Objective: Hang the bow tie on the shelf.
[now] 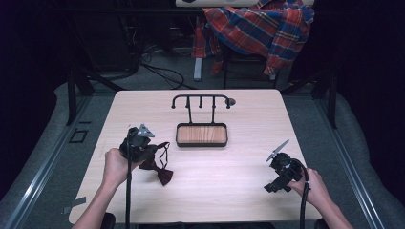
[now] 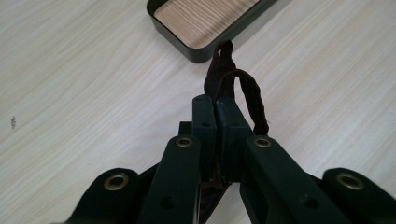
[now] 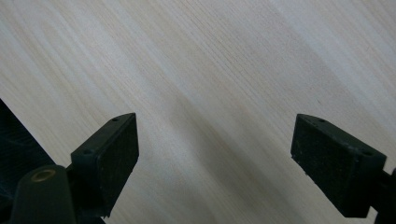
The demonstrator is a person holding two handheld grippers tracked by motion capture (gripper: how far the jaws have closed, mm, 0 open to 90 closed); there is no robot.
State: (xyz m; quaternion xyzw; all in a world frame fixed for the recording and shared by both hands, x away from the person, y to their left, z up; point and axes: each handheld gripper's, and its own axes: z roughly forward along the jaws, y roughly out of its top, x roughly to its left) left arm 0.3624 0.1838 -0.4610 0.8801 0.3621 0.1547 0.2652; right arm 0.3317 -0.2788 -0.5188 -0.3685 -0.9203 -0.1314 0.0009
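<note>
We see the pale table brightly lit from overhead while the surroundings sink into near black; soft shadows lie under the tray, and both gripper views go slightly soft on the near jaws

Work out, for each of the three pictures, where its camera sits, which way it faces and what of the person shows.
High view: above the person's side, facing forward and down on the table; both forearms, left gripper, right gripper.
Left gripper view: on that gripper, looking along shut jaws pinching the bow tie.
Right gripper view: along open jaws at bare tabletop.
Shared: high and left views both show the tray.
</note>
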